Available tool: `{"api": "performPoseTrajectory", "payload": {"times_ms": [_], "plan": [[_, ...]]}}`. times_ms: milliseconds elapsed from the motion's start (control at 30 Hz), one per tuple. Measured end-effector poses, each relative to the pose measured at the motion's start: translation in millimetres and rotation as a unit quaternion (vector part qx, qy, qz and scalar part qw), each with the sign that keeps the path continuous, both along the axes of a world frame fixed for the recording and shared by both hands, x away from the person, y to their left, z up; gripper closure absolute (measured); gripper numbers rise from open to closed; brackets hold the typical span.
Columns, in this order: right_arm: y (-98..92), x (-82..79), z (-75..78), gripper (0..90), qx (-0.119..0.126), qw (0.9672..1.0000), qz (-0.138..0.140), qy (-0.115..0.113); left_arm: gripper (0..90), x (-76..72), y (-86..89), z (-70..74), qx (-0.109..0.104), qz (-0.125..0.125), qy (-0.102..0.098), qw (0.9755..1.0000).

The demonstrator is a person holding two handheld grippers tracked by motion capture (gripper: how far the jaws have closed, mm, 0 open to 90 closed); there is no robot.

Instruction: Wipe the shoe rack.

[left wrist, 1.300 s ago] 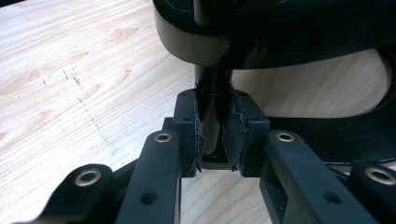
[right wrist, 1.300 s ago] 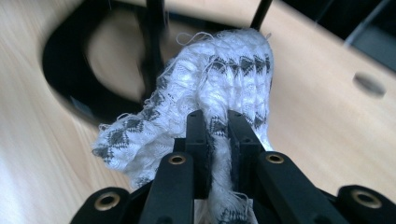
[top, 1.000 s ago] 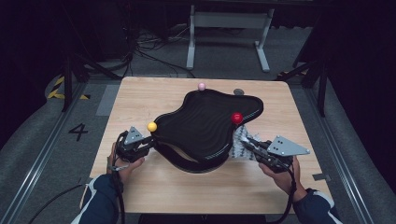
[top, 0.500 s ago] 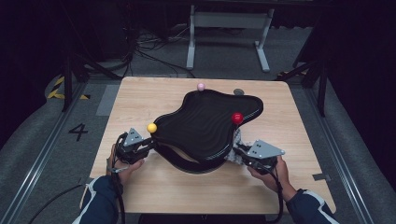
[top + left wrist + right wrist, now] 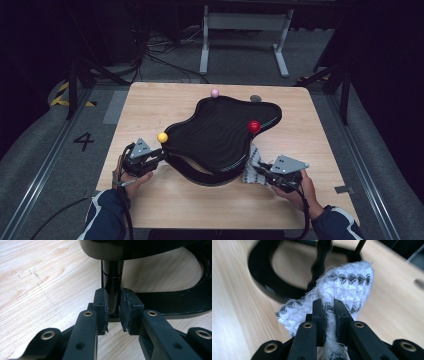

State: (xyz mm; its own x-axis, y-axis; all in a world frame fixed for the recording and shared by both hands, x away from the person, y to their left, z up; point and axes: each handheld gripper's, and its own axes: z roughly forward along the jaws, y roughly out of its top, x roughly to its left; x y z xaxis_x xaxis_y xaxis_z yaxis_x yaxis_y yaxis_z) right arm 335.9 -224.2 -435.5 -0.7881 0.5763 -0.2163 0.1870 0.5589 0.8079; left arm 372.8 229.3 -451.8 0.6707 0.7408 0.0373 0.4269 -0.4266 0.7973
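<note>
While dark grey carpet (image 5: 45, 165) spread around it, crossed by floor rails and a painted numeral four (image 5: 83, 141), the pale wooden table (image 5: 165, 105) stood in a dim room, with a white metal frame (image 5: 245, 30) and loose cables (image 5: 155, 50) on the floor beyond its far edge. On the tabletop sat a black wavy-topped stand (image 5: 220, 132), raised on thin posts over a curved black base and carrying a yellow ball (image 5: 162, 137), a red ball (image 5: 254, 126) and a pink ball (image 5: 215, 93) at its rim. At its near left corner the left gripper (image 5: 113, 311) was clamped on a black post (image 5: 113, 277) of the stand. At the near right edge the right gripper (image 5: 328, 311) pinched a white cloth (image 5: 347, 287) with a grey pattern, bunched on the table just beside the stand's base.
</note>
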Motion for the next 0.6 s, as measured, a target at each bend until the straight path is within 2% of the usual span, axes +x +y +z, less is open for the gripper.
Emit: {"api": "performPoseTrajectory", "payload": {"times_ms": [33, 67, 100, 133, 200, 267, 367, 400, 533, 600], "plan": [[-1.9, -2.8, 4.8, 81.8, 0.019, 0.9998, 0.002, -0.004, 75.1, 0.0, -0.3, -0.1, -0.001, 0.001, 0.001, 1.0], [-3.2, -5.7, 11.1, 81.9, 0.031, 0.9993, 0.003, -0.019, 74.4, -0.2, -1.1, -0.9, -0.006, 0.002, 0.003, 1.0], [-3.2, -5.7, 11.1, 81.9, 0.031, 0.9993, 0.003, -0.019, 73.4, -0.2, -1.1, -0.9, -0.006, 0.002, 0.003, 1.0], [-3.8, -8.1, 16.2, 81.9, 0.04, 0.9987, 0.001, -0.029, 73.4, 0.0, -1.8, -1.4, -0.005, 0.0, 0.003, 1.0], [-4.8, -14.8, 33.1, 81.9, 0.072, 0.9952, 0.005, -0.065, 68.2, 1.6, -4.3, -2.9, -0.003, -0.002, 0.002, 1.0], [-4.1, -19.5, 40.3, 81.9, 0.088, 0.9931, 0.007, -0.077, 64.1, 4.7, -4.4, -4.4, -0.006, 0.001, 0.004, 1.0], [1.0, -21.2, 44.6, 81.9, 0.081, 0.9929, 0.013, -0.085, 62.1, 9.6, -4.3, -5.9, -0.021, -0.002, 0.005, 0.9998], [3.9, -21.3, 43.1, 81.9, 0.079, 0.9931, 0.015, -0.085, 62.1, 11.2, -4.4, -6.2, -0.032, -0.002, 0.006, 0.9995], [17.8, -14.0, 28.2, 81.9, 0.043, 0.9963, 0.023, -0.071, 61.7, 16.1, -6.0, -7.2, -0.045, -0.001, 0.007, 0.999], [20.4, -10.2, 20.9, 81.9, 0.035, 0.9971, 0.022, -0.064, 61.8, 17.3, -6.6, -8.0, -0.049, 0.0, 0.01, 0.9987]]}}
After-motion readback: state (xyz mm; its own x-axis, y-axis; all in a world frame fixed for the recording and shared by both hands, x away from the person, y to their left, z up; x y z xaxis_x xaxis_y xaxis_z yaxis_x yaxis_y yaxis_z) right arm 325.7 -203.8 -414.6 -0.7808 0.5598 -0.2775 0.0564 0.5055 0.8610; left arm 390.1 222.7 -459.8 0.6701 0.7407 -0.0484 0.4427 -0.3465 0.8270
